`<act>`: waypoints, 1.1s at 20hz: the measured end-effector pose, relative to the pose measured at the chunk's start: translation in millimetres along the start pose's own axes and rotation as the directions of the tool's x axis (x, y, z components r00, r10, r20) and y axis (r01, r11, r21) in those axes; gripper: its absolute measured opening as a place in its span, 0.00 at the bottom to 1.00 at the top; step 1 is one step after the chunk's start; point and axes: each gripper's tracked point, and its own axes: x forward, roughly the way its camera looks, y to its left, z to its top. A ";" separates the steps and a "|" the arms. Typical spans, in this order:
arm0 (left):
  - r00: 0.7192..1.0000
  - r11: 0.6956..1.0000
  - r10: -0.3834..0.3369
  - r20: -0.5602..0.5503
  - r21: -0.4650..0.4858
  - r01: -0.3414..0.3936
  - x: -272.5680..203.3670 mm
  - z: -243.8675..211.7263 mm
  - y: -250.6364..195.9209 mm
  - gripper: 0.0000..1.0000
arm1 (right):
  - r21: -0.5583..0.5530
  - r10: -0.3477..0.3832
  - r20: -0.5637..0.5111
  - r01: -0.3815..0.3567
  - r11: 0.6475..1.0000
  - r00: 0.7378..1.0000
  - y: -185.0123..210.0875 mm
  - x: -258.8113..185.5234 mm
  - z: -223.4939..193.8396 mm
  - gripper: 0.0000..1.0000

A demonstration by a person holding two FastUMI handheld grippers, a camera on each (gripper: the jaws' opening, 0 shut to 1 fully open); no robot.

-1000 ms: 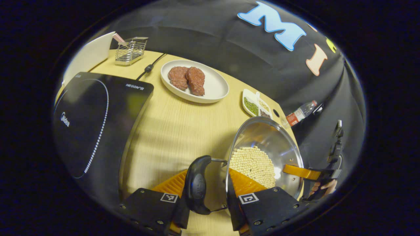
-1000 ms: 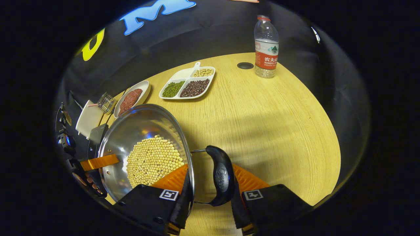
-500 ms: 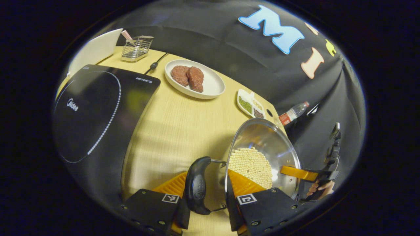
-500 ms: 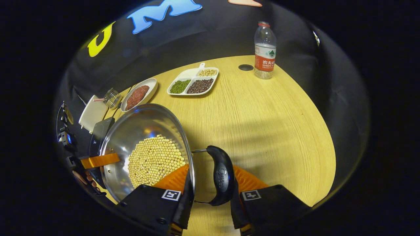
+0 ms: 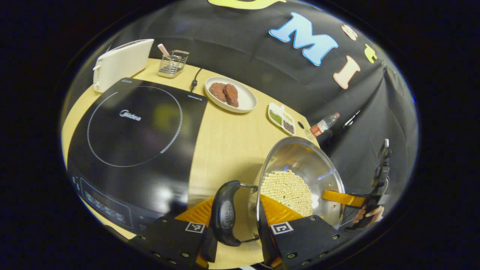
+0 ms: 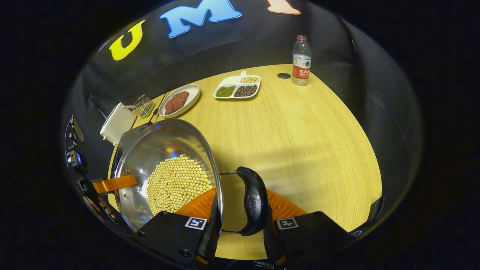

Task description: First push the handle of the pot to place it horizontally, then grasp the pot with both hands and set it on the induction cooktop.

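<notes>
A steel pot (image 5: 303, 165) holding pale soybeans (image 5: 287, 187) hangs above the wooden table (image 5: 225, 138), level between both grippers. My left gripper (image 5: 235, 219) is shut across the pot's black side handle (image 5: 225, 213) and rim. On the pot's far side the right gripper (image 5: 350, 198) and a hand (image 5: 369, 214) hold the other handle. In the right gripper view my right gripper (image 6: 240, 217) is shut across the other black handle (image 6: 253, 202) and the rim of the pot (image 6: 161, 150). The black induction cooktop (image 5: 135, 138) lies on the table to the left of the pot.
Behind the cooktop stand a white toaster (image 5: 120, 63) and a wire basket (image 5: 172, 62). A plate of meat patties (image 5: 230, 95), a divided dish of beans (image 5: 281, 118) and a water bottle (image 5: 322, 125) line the back edge. Bare table (image 6: 300, 142) spreads right of the pot.
Both grippers have risen with the pot, so the table looks farther below. In the left gripper view more of the cooktop has come into sight.
</notes>
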 end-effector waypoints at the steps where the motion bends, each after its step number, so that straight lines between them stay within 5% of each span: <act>1: 1.000 1.000 -0.004 0.002 -0.003 0.004 -8.9 0.5 6.8 0.52 | 0.002 0.001 0.005 -0.001 1.000 1.000 10.1 -7.2 -2.4 0.53; 10: 0.998 1.000 0.022 0.064 0.015 -0.023 -79.3 46.0 90.2 0.51 | 0.024 0.054 0.004 -0.054 0.998 0.999 119.6 -13.4 -7.9 0.50; 22: 0.979 0.993 0.100 0.177 -0.087 -0.086 -99.2 146.4 215.0 0.48 | -0.058 0.169 0.044 -0.167 0.984 0.985 255.4 45.5 67.4 0.49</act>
